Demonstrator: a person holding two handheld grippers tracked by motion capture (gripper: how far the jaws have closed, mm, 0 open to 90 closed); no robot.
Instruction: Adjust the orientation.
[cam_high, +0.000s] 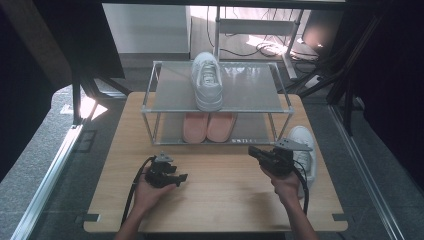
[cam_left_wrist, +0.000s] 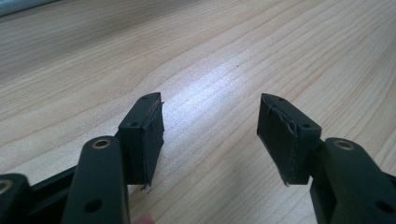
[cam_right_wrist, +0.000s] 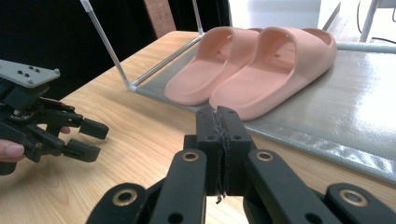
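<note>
A white sneaker (cam_high: 207, 80) stands on the top shelf of a metal-framed rack (cam_high: 148, 95). A pair of pink slippers (cam_high: 208, 126) lies on the lower shelf, seen close up as the pink slippers (cam_right_wrist: 261, 65) in the right gripper view. A second white sneaker (cam_high: 303, 150) rests on the table just right of my right gripper (cam_high: 252, 151). That right gripper (cam_right_wrist: 218, 114) is shut with nothing between its pads and points at the slippers. My left gripper (cam_high: 182, 177) hovers low over bare wood, and the left gripper (cam_left_wrist: 212, 105) stands open and empty.
The wooden table (cam_high: 220, 200) has bare room between the two hands and along its front edge. The rack's thin corner post (cam_right_wrist: 107, 44) stands left of the slippers. The left gripper (cam_right_wrist: 95, 140) sits farther off over the wood. Cables and a stand lie on the floor behind.
</note>
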